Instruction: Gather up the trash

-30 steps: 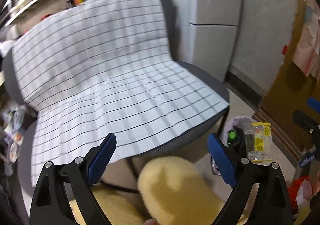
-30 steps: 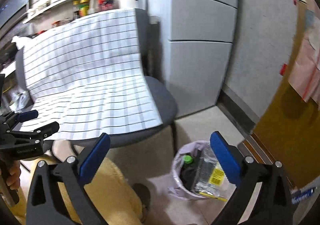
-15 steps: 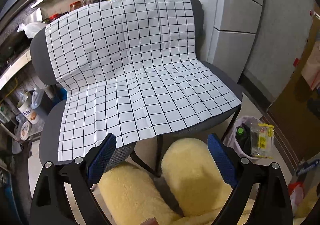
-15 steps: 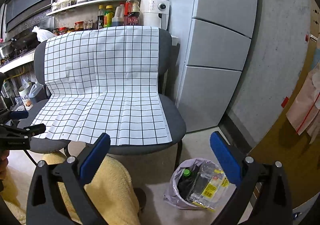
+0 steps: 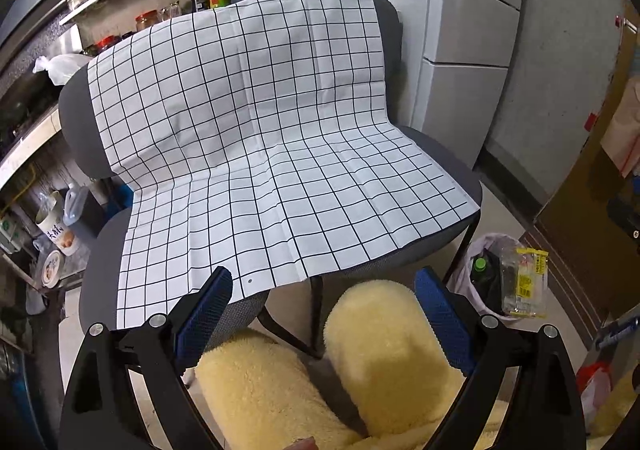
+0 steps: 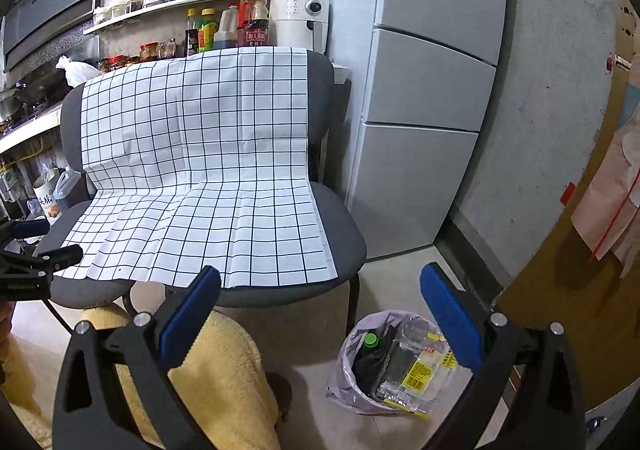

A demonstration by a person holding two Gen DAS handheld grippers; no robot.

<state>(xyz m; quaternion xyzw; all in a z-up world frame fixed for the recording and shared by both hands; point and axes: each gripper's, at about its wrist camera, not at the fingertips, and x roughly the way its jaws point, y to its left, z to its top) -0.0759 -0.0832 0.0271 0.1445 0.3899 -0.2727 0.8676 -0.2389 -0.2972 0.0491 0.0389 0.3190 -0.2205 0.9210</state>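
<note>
Trash bag (image 6: 362, 362) sits on the floor just right of the chair's (image 6: 344, 238) front right leg, between the chair and the brown door; lilac liner, mouth open, already holding a dark bottle with a green cap (image 6: 371, 339) and a clear crinkly wrapper with a yellow label (image 6: 420, 370) sticking out the top. Chair is draped seat and back in a white grid-pattern cloth (image 5: 256, 138), and nothing loose shows on it from either view. Left gripper (image 5: 322, 314) hangs low in front of the chair seat, jaws spread wide, nothing between the pads. Right gripper (image 6: 320, 310) same story, wide apart and empty, aimed more at the bag side of the chair. Person's legs in fuzzy yellow trousers (image 5: 384, 354) sit below both tools, in front of the chair. My read: collection looks finished or paused, since the only trash in view is in the bag. Next move probably means scanning the floor around the chair for leftovers, or closing on the bag rim to gather it. Wrapper rides high, could tip out if the rim gets pulled sideways.
</note>
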